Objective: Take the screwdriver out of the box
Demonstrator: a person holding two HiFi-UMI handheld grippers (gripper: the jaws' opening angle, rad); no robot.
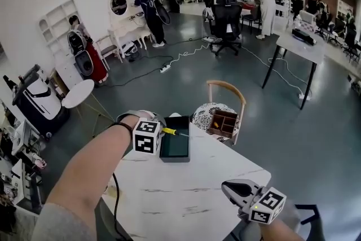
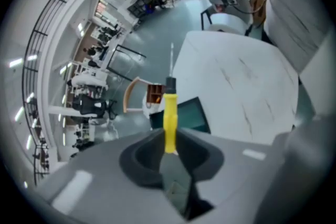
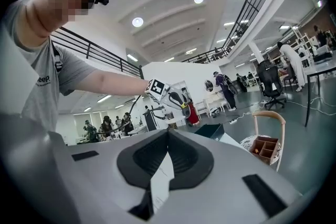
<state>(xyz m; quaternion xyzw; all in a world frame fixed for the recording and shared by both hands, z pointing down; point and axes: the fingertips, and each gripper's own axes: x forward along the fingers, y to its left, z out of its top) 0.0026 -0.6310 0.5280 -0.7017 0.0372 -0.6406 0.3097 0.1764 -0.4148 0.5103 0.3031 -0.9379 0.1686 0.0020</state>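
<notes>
left gripper (image 1: 160, 131) raised over white table (image 1: 197, 189); screwdriver (image 1: 170, 131) in its jaws, yellow handle above dark box (image 1: 176, 148); box at table's far edge; right gripper (image 1: 227, 187) near right corner; chair (image 1: 225, 87) beyond carries wooden tray (image 1: 223, 123)

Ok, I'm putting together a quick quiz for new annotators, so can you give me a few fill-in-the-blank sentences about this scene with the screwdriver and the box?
The left gripper is shut on the ____ handle of the screwdriver.
The dark box on the white table is ____ inside.
The wooden divided tray rests on a ____.
The right gripper, jaws together, holds ____.
Missing words: yellow; empty; chair; nothing.
</notes>
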